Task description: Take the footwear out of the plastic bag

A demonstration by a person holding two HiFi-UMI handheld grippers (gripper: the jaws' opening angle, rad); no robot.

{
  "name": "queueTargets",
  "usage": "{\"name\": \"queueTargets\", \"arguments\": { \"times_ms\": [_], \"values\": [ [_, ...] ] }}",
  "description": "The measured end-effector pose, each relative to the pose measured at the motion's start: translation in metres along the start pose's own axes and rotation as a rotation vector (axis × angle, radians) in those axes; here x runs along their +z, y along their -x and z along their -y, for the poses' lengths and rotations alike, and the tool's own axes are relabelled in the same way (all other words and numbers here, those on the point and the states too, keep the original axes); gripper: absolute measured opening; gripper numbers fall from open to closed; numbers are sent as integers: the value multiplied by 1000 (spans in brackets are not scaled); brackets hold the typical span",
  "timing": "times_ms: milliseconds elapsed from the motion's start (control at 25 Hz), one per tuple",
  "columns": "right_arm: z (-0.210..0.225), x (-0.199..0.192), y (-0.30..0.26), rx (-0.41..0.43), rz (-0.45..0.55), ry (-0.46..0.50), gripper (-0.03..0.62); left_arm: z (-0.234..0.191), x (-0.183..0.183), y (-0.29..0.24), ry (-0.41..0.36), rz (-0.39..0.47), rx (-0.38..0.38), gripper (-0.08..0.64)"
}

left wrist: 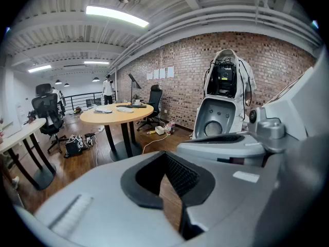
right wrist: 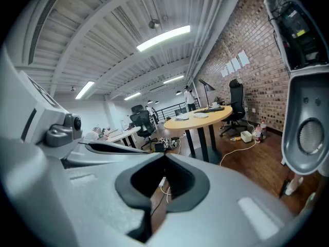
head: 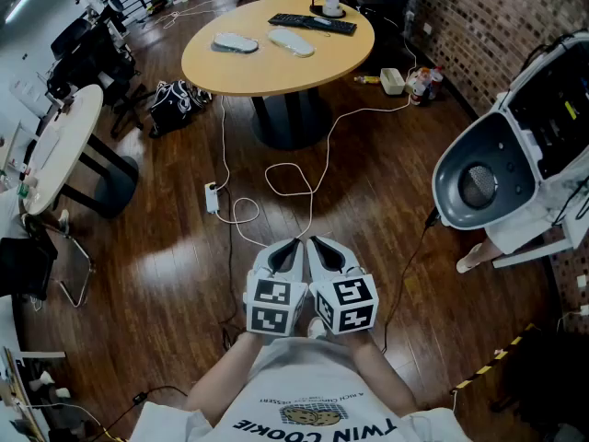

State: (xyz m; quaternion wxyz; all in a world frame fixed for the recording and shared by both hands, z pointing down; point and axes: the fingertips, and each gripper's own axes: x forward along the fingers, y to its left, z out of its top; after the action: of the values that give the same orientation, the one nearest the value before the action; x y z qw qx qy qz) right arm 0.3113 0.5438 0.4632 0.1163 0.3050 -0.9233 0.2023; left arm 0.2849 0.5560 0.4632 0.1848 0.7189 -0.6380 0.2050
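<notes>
- The left tongs (head: 293, 244) and the right tongs (head: 318, 242) are held side by side close to the person's body, tilted down over the wooden floor (head: 166, 274); both are clenched, tips pressed together, and nothing is caught in either.
- The footwear (head: 291, 41) is taken to be the two pale, flat shapes lying side by side on the round counter (head: 276, 76), well ahead of the tongs' tips and out of reach; a keyboard (head: 313, 24) lies just beyond them; whether a plastic bag is wrapped round them cannot be told from this far off.
- A white cable (head: 276, 178) is looped over the floor between the tongs and the counter; it could be tripped on during the approach.
- The task is judged not yet begun; the counter must be reached and both tongs released first.
- The footwear is expected to be light and fairly soft, bending rather than breaking; a firm hold is best taken at the heel rim or along the sole's edge.
- The bag is likely thin and slippery; it is better pinched at a loose corner or its closed end by one of the tongs while the footwear is drawn out by the other; film gripped together with the footwear would drag the bag along.
</notes>
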Motion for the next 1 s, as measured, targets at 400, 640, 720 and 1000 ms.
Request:
{"name": "queueTargets", "arguments": {
  "times_ms": [400, 640, 720, 1000],
  "values": [
    [4, 19, -95, -57, -50, 28, 2, -82, 13, -54, 51, -10, -60, 6],
    [0, 51, -188, -121, -59, 18, 2, -169, 41, -98, 41, -3, -120, 6],
    [-6, 60, -219, -138, -64, 12, 2, -199, 47, -109, 49, -7, -142, 6],
    [-26, 101, -301, -174, -69, 24, 2, -286, 74, -134, 75, -1, -178, 6]
  ]
}}
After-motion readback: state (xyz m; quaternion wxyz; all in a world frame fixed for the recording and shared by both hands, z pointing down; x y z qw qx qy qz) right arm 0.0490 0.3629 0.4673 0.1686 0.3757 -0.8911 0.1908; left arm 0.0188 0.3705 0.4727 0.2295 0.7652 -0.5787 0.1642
